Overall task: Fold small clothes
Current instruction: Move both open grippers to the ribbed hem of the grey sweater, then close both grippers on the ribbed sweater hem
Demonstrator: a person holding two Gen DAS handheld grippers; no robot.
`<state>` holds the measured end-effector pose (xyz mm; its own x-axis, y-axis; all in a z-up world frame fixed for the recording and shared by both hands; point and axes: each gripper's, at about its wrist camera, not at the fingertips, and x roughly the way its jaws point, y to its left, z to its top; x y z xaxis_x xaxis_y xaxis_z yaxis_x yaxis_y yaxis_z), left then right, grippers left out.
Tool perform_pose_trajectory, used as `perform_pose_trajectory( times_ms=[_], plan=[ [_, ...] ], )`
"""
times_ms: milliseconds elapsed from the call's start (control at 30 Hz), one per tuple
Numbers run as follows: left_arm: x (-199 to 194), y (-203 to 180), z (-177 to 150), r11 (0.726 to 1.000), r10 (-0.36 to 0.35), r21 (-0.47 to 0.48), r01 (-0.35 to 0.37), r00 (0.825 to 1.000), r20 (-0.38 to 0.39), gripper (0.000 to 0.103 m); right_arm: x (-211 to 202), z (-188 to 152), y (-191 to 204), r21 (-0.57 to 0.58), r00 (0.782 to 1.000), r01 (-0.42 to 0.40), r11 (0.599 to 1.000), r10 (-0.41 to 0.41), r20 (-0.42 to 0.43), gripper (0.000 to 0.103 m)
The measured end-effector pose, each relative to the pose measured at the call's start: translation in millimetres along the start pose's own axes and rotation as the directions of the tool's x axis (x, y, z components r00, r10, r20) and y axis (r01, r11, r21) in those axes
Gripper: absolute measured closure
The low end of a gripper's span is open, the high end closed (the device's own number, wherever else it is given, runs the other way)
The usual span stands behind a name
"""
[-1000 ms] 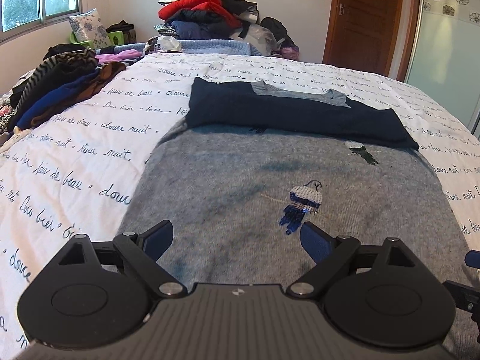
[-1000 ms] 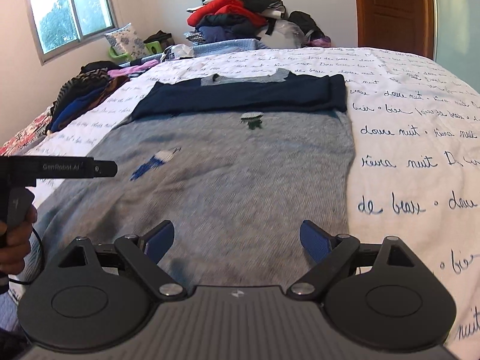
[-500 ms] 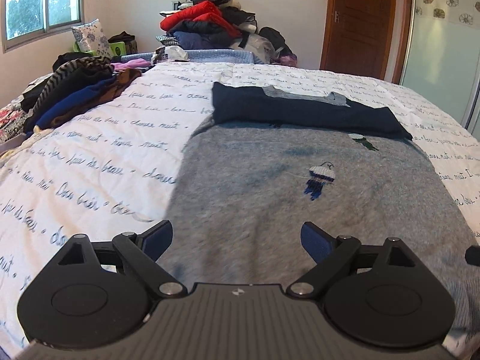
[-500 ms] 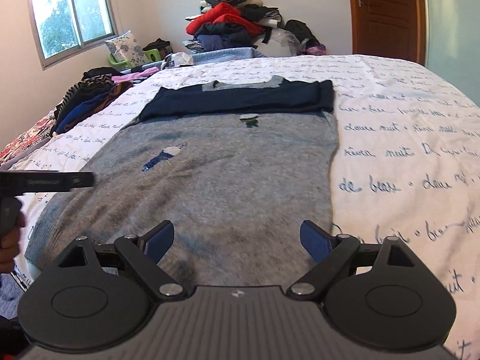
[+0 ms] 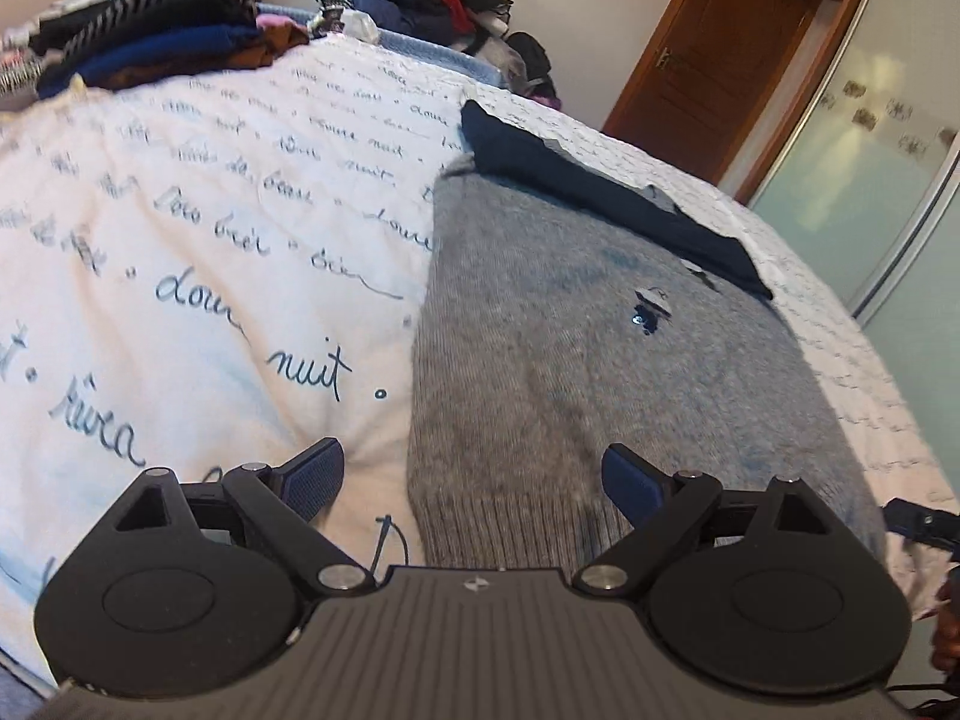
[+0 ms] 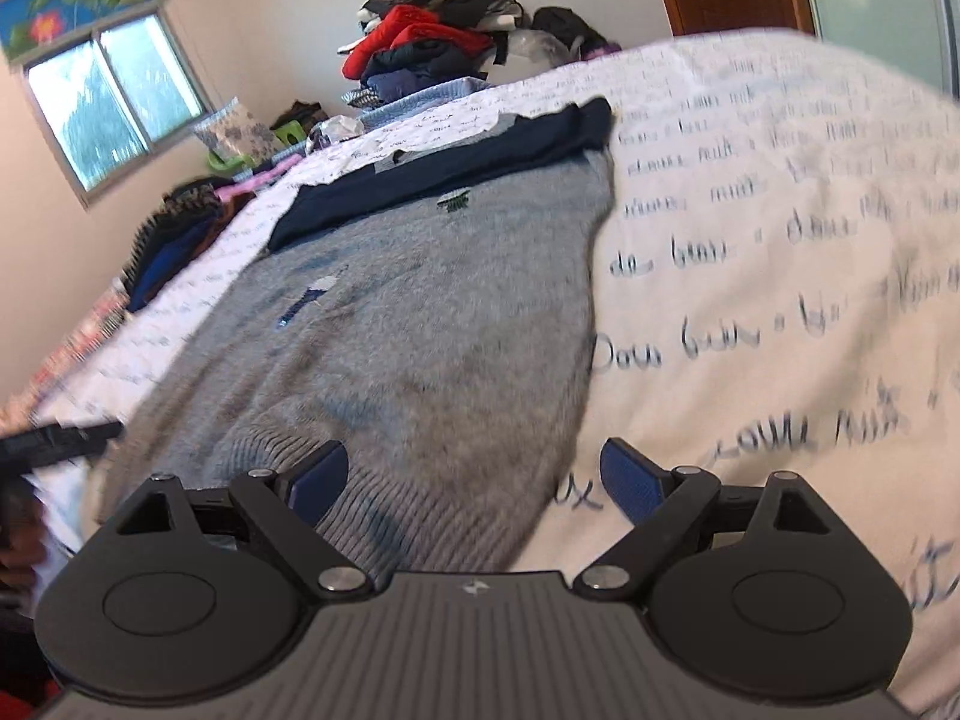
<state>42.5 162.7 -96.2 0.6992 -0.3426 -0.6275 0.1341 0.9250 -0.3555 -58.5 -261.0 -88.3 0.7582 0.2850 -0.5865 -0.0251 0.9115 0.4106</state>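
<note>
A grey sweater [image 5: 600, 372] lies flat on the bed [image 5: 180, 276], its long axis running from the ribbed hem at the near edge to the far end, where dark navy sleeves [image 5: 600, 192] are folded across it. Bare white quilt lies open to the left and right of it. The left claw [image 5: 474, 474] is released, straddling the hem's near-left corner; the right claw [image 6: 474, 474] is released too, straddling the near-right corner. A heap of clothes [image 6: 432, 42] sits beyond the bed's far edge.
</note>
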Motion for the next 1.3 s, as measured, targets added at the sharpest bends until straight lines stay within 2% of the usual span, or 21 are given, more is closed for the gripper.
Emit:
perform_pose_trajectory(
  times_ms=[100,233,367,500,600,700,733,767,800,833,867,933,967,1000,1033,1133,1200,1267,1300],
  plan=[
    [-1.1,12.7,-2.1,0.994,-0.106,-0.011,0.106,0.994,0.009,0.007,0.3,-4.8,-7.7,0.047,0.997,-0.077,0.996,0.077,-0.006,0.011],
    [3.5,27.0,-1.2,0.971,-0.236,-0.04,0.236,0.972,-0.004,0.002,6.5,-8.9,-19.7,0.122,0.975,-0.219,0.968,0.222,-0.009,0.01],
    [6.8,37.4,0.9,0.943,-0.321,-0.094,0.319,0.947,-0.007,0.002,14.5,-9.5,-32.2,0.192,0.927,-0.372,0.908,0.374,0.025,0.01],
    [2.4,36.9,-3.6,0.912,-0.406,-0.093,0.4,0.912,-0.061,0.002,17.9,-7.8,-36.7,0.226,0.9,-0.43,0.874,0.435,0.029,0.01],
    [5.8,32.1,-9.2,0.906,-0.423,-0.073,0.418,0.903,-0.078,0.002,13.5,-11.4,-40.5,0.237,0.869,-0.487,0.841,0.495,0.028,0.01],
    [10.2,27.2,-11.4,0.89,-0.455,-0.086,0.448,0.886,-0.091,0.002,13.5,-17.3,-43.2,0.278,0.835,-0.539,0.795,0.548,0.051,0.011],
    [10.8,26.4,-12.6,0.886,-0.463,-0.084,0.456,0.882,-0.091,0.003,13.2,-19.4,-41.1,0.278,0.832,-0.544,0.792,0.553,0.053,0.015],
    [10.4,26.1,-14.4,0.886,-0.462,-0.081,0.456,0.883,-0.085,0.005,13.3,-21.0,-38.7,0.277,0.832,-0.543,0.793,0.553,0.048,0.03],
    [10.1,26.7,-16.3,0.889,-0.456,-0.08,0.451,0.887,-0.075,0.011,15.4,-22.6,-37.8,0.289,0.83,-0.543,0.789,0.557,0.037,0.039],
    [10.2,28.3,-17.8,0.892,-0.45,-0.085,0.444,0.891,-0.065,0.022,20.2,-24.9,-38.8,0.315,0.83,-0.534,0.785,0.557,0.02,0.058],
    [10.9,30.3,-19.1,0.895,-0.441,-0.101,0.434,0.896,-0.056,0.027,25.3,-27.3,-41.2,0.341,0.838,-0.515,0.786,0.546,0.007,0.076],
    [10.3,36.5,-20.1,0.892,-0.44,-0.142,0.43,0.897,-0.046,0.041,33.8,-31.8,-44.8,0.374,0.865,-0.457,0.807,0.502,-0.025,0.092],
    [10.4,39.0,-20.6,0.886,-0.448,-0.158,0.437,0.893,-0.045,0.043,34.4,-32.2,-45.5,0.381,0.87,-0.445,0.81,0.491,-0.029,0.092],
    [11.6,40.4,-21.2,0.882,-0.452,-0.171,0.439,0.891,-0.047,0.046,33.4,-31.9,-46.5,0.391,0.867,-0.451,0.802,0.498,-0.022,0.092],
    [11.8,40.9,-21.8,0.879,-0.455,-0.182,0.44,0.889,-0.049,0.046,32.6,-31.5,-48.0,0.398,0.864,-0.458,0.795,0.503,-0.011,0.092],
    [13.6,37.0,-22.8,0.859,-0.492,-0.199,0.472,0.868,-0.066,0.046,34.0,-34.9,-55.4,0.45,0.858,-0.467,0.761,0.513,0.024,0.091],
    [17.0,35.0,-24.6,0.852,-0.503,-0.206,0.481,0.861,-0.072,0.046,34.5,-36.7,-57.7,0.461,0.855,-0.476,0.749,0.518,0.04,0.091],
    [18.8,40.9,-27.9,0.846,-0.505,-0.226,0.482,0.862,-0.052,0.053,34.7,-38.2,-58.3,0.459,0.855,-0.48,0.748,0.515,0.054,0.091],
    [21.0,45.7,-28.8,0.838,-0.508,-0.255,0.482,0.86,-0.042,0.062,35.5,-38.5,-58.3,0.453,0.855,-0.482,0.75,0.516,0.056,0.091]
  ],
)
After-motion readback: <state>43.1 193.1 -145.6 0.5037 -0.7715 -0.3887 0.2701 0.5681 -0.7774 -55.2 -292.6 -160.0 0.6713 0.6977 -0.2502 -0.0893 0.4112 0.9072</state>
